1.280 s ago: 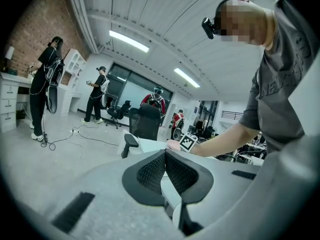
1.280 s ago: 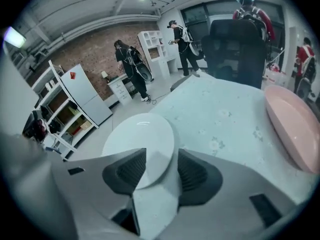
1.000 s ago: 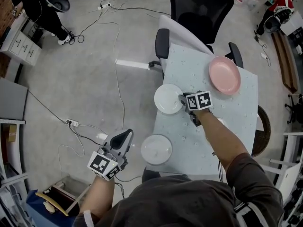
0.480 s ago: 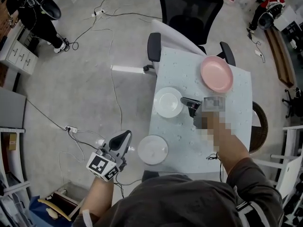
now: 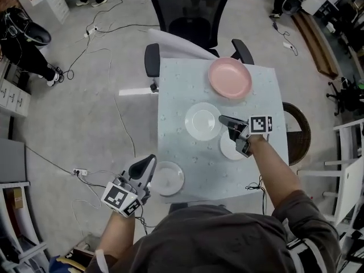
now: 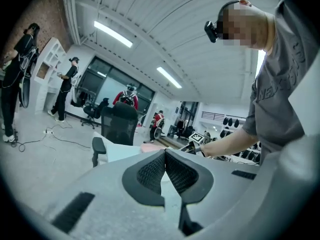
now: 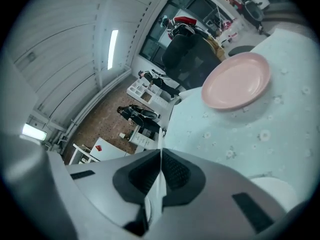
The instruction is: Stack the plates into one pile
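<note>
My right gripper has just closed its jaws and now pinches the rim of the white plate at the middle of the table. I think this is the pick-up step. Next I must carry it level onto another one, perhaps the pink plate.

Left hand-held gripper: I read its jaws together with nothing between them. The forearm is bent and held low at the left, and the gripper points nearly level.

Right hand-held gripper: the arm is extended forward and angled slightly down. Its jaws have just been closing and now pinch the rim of a white plate.
</note>
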### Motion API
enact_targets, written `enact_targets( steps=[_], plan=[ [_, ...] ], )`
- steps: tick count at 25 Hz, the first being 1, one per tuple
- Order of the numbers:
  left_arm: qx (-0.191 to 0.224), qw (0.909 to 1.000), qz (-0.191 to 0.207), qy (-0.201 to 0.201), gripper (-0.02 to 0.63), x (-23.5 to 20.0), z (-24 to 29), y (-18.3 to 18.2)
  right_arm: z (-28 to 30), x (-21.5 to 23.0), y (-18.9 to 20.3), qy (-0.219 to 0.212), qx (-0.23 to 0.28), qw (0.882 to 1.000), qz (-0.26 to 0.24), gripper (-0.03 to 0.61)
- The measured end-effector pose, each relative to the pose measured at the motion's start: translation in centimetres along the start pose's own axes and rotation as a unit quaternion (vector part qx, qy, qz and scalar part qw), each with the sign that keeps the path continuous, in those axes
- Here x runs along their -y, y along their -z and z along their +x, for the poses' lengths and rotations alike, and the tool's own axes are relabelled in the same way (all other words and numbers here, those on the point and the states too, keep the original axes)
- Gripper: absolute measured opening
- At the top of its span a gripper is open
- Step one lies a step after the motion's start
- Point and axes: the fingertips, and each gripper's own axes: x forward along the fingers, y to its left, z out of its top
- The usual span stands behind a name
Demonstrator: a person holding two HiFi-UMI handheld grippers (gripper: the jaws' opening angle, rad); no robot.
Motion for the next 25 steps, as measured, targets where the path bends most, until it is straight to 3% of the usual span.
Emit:
enact_targets(
  steps=[9,18,22,25],
  plan=[
    [-0.018,0.9973,0.014,0.07,0.006,6.8,5.6,-0.3,-11.0,4.4,2.7,0.042,0.039,0.998,0.04,0.003],
    [-0.038,0.9946,0.022,0.094,0.006,11.2,8.4,0.8,-16.0,10.5,7.2,0.071,0.049,0.991,0.101,0.003],
    [-0.048,0.9942,0.021,0.094,0.006,12.3,8.8,1.6,-16.5,13.1,8.6,0.096,0.043,0.99,0.097,0.008],
    [-0.056,0.9938,0.021,0.094,0.006,12.9,9.2,2.1,-16.4,14.5,8.9,0.138,0.033,0.988,0.054,0.019]
  ],
)
